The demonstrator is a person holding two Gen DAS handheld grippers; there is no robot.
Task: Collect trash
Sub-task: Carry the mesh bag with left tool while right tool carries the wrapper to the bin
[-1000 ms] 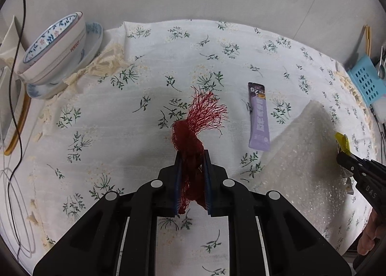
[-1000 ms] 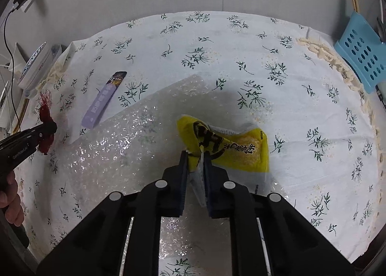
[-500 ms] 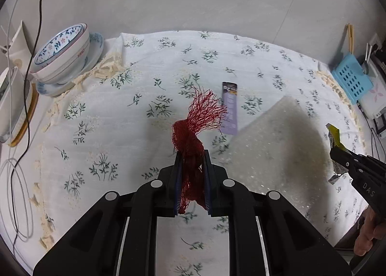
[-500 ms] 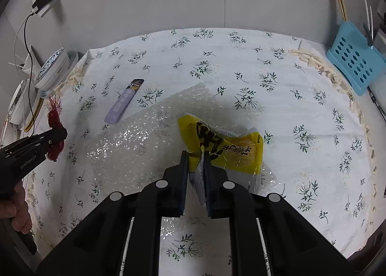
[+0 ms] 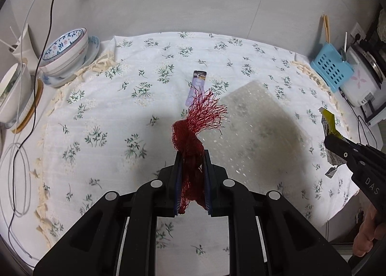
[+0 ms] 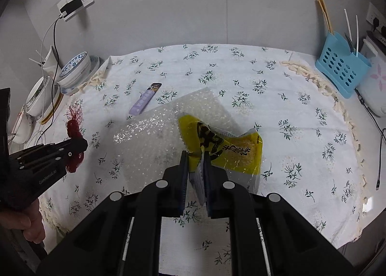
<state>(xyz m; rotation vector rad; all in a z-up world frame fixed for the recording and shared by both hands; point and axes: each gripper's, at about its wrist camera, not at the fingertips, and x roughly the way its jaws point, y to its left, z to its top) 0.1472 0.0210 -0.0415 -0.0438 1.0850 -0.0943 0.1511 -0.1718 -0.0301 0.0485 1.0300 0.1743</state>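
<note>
Left gripper (image 5: 191, 155) clamped on red net (image 5: 193, 131), jaws closed to the net's thickness; knot just past the fingertips, frayed end fanning toward 1 o'clock, tail hanging back between the fingers. Held clear above the cloth (image 5: 101, 112). Same gripper seen from the right wrist view at 9 o'clock, net sticking out of its tip. Right gripper (image 6: 195, 157) pinched on yellow packet (image 6: 224, 148) by its torn white edge, jaws nearly together; packet body spreading toward 1 o'clock, over the bubble wrap (image 6: 149, 141). In the left wrist view the right gripper at 3 o'clock, a strip of the packet poking up from its tip, thumb visible below at the frame edge. Bubble wrap lying flat on the cloth, centre of the table, one corner toward 12 o'clock. Purple sachet (image 6: 144, 102) flat on the cloth, just beside the wrap's far-left edge, apart from both grippers; in the left wrist view partly hidden behind the net's fringe. Bowls (image 5: 65, 51) stacked on a plate at 10 o'clock, off the cloth edge, more dishes on a round board beside them near 9 o'clock. Blue basket (image 6: 342, 71) at 2 o'clock against the wall, chopsticks standing in it. Charger (image 6: 71, 7) plugged into wall socket at 10 o'clock, cable trailing down past the bowls.
</note>
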